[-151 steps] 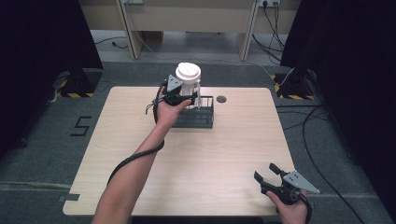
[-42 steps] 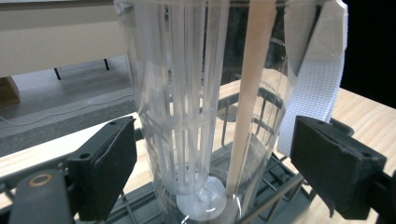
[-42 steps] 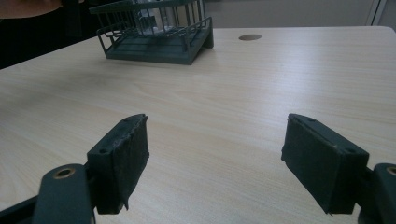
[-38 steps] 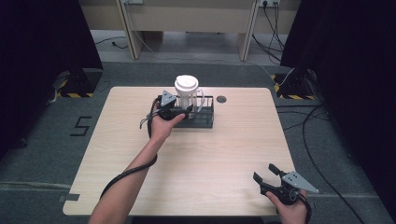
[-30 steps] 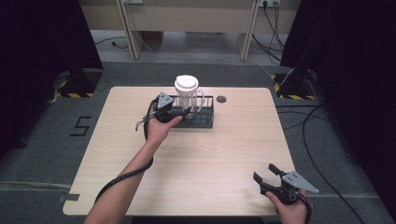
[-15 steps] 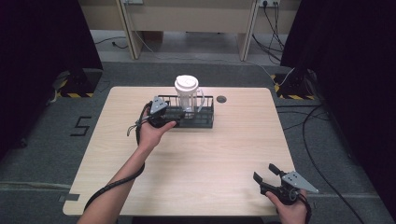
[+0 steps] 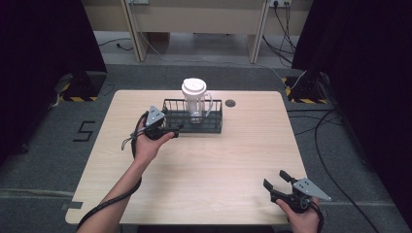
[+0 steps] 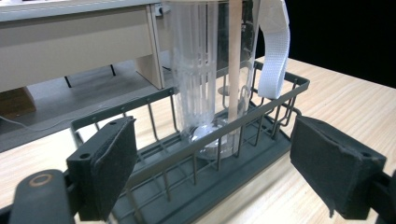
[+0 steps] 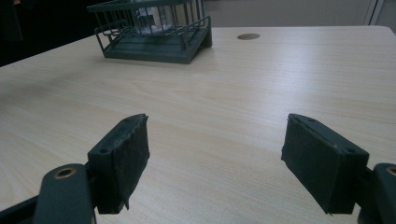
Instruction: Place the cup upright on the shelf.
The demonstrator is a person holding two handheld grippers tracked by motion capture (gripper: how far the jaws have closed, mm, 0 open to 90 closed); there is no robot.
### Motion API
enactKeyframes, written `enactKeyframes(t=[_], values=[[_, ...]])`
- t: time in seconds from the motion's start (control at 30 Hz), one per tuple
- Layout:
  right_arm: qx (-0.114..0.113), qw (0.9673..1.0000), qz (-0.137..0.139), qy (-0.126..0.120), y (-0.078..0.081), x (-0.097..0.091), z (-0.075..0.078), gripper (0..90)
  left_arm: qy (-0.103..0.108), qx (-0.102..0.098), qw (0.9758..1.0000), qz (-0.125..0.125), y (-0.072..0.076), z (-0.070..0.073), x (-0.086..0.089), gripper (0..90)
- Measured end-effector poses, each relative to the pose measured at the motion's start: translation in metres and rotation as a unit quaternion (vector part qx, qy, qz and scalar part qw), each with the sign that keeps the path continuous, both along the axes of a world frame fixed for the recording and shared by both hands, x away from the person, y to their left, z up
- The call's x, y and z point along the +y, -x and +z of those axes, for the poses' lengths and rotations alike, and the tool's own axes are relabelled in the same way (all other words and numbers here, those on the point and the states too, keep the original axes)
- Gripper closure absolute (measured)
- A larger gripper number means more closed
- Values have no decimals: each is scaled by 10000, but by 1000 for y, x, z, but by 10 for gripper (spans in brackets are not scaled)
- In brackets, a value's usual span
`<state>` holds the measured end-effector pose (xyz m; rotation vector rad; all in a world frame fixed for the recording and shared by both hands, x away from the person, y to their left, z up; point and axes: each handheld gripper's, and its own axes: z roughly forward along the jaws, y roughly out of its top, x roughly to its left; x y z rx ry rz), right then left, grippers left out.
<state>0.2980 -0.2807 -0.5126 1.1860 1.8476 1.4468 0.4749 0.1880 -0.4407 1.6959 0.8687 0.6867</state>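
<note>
A clear plastic tumbler [image 7: 194,98] with a white lid and white handle stands upright in a dark wire rack [image 7: 214,128] at the back middle of the table. My left gripper [image 7: 176,131] is open at the rack's left front corner, apart from the tumbler. In the left gripper view the tumbler [image 8: 210,70] stands beyond the rack's rim [image 8: 280,95], and the open left gripper [image 8: 219,163] has nothing between its pads. My right gripper [image 7: 275,178] is open and empty near the table's front right edge. In the right gripper view the right gripper [image 9: 224,158] hovers over bare wood.
A round cable hole [image 7: 230,103] lies in the tabletop just right of the rack. The rack [image 9: 154,46] and the hole [image 9: 248,36] show far off in the right gripper view. Cables run over the grey floor on the right.
My left gripper has let go of the tumbler, now standing in the rack, and drawn back leftward and toward the person. The right gripper has stayed put.
</note>
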Motion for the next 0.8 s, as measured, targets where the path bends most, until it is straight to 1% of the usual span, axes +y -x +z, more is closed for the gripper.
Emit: enactKeyframes(t=[0.33,0.8], values=[[16,10000,-8,11,0,0,0,232,-37,-30,10000,61,18,-3,19,144],[10,10000,-17,16,0,1,0,233,-90,-67,9999,101,46,-9,42,144]])
